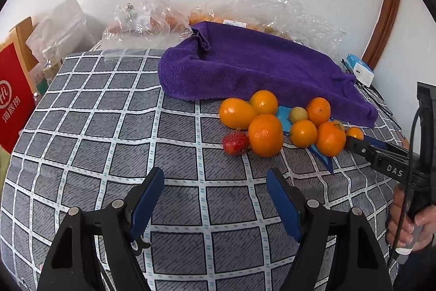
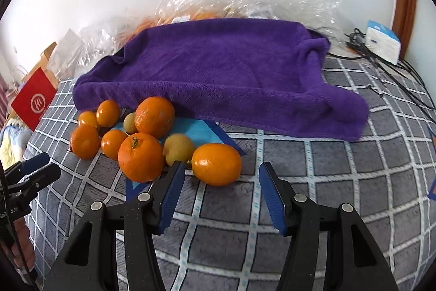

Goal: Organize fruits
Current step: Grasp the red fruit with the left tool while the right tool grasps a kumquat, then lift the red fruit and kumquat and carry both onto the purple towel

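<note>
An orange (image 2: 216, 164) lies just beyond the right hand-held gripper (image 2: 222, 190), jaws spread.

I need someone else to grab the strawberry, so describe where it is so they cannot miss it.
Start at the purple towel draped over the back of the checked tablecloth; a cluster of oranges lies just in front of it. The strawberry sits at that cluster's near left edge in the left wrist view, against the largest orange. It is the only red, seed-speckled fruit.
</note>
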Action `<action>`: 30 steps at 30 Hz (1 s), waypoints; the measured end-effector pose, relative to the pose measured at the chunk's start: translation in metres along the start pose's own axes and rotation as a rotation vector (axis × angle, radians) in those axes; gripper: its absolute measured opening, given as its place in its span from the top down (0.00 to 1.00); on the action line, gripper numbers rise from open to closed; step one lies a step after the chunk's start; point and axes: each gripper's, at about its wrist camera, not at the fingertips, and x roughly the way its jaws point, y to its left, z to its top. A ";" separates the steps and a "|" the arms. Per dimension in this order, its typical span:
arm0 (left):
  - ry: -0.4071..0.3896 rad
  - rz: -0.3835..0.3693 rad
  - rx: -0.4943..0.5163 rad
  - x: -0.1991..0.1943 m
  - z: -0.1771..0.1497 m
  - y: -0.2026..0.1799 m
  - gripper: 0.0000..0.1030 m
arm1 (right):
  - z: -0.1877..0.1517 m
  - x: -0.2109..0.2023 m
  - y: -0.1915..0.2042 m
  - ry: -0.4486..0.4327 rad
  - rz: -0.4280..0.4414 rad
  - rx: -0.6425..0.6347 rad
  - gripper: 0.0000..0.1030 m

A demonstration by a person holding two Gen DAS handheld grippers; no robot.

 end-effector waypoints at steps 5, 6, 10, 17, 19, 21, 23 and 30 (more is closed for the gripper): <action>0.008 -0.005 -0.018 0.008 0.008 0.000 0.26 | -0.001 -0.007 -0.002 -0.024 0.012 -0.021 0.61; 0.007 -0.009 -0.024 0.009 0.009 0.000 0.26 | -0.003 -0.011 -0.004 -0.033 -0.004 -0.027 0.61; 0.013 0.019 -0.001 0.022 0.018 -0.004 0.30 | -0.012 -0.026 -0.019 -0.053 -0.058 -0.015 0.61; 0.013 0.040 0.025 0.033 0.021 -0.008 0.52 | -0.024 -0.032 -0.034 -0.044 -0.085 -0.014 0.61; 0.009 0.045 0.052 0.035 0.020 -0.014 0.57 | -0.027 -0.029 -0.036 -0.043 -0.076 0.002 0.61; 0.013 0.055 0.066 0.037 0.021 -0.017 0.59 | -0.026 -0.028 -0.037 -0.042 -0.069 0.009 0.61; 0.012 0.060 0.075 0.037 0.020 -0.019 0.67 | -0.025 -0.026 -0.039 -0.038 -0.049 0.011 0.61; 0.005 -0.020 0.023 0.034 0.020 -0.008 0.69 | -0.026 -0.025 -0.043 -0.026 -0.031 0.029 0.61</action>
